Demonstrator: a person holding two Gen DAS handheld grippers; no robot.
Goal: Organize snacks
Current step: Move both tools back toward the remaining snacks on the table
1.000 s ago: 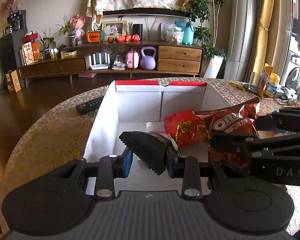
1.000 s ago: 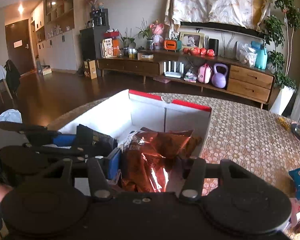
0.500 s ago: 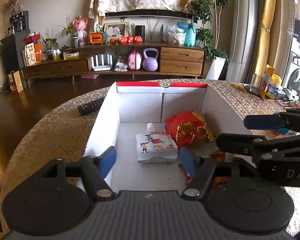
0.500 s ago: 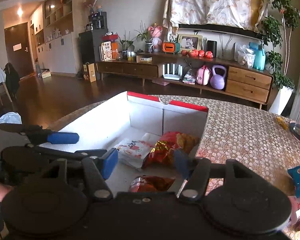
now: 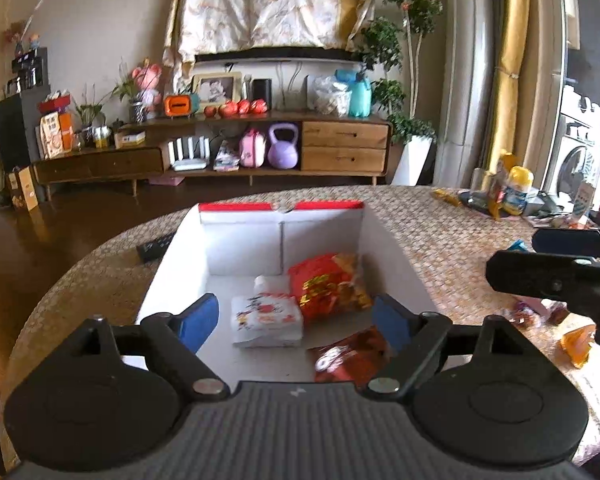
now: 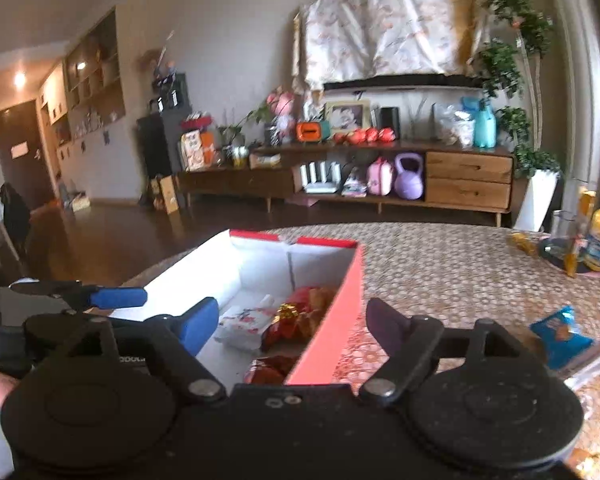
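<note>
While the snacks lie in the open box (image 5: 172, 276), we see three packets on its white floor: a white packet (image 5: 266, 320) near the middle, a red-and-yellow bag (image 5: 328, 286) just beside it toward the far right corner, and a shiny red bag (image 5: 350, 356) at the near right. The white packet and the red-and-yellow bag appear to touch; the shiny red bag lies apart from the white one. The box is white inside with a red rim and red outer wall, and it stands on the patterned tabletop (image 5: 440, 232).

We hold the left tool (image 5: 294, 318) above the near end of the box, its blue-padded jaws spreading wider, with nothing pinched; the packets lie below and beyond them. Our right tool (image 6: 292, 322) hangs over the box's right wall, one finger over the inside and one over the outside, its jaws also spreading and gripping nothing.

Out on the tabletop to the right of the box, we see a blue packet (image 6: 560, 330) and an orange wrapper (image 5: 576, 344), well apart from the box. A dark remote control (image 5: 154, 246) lies against the box's left outer side. At the far right edge stands a cluster of bottles and packets (image 5: 508, 192). Beyond the tabletop a wooden sideboard (image 5: 340, 146) lines the wall.
</note>
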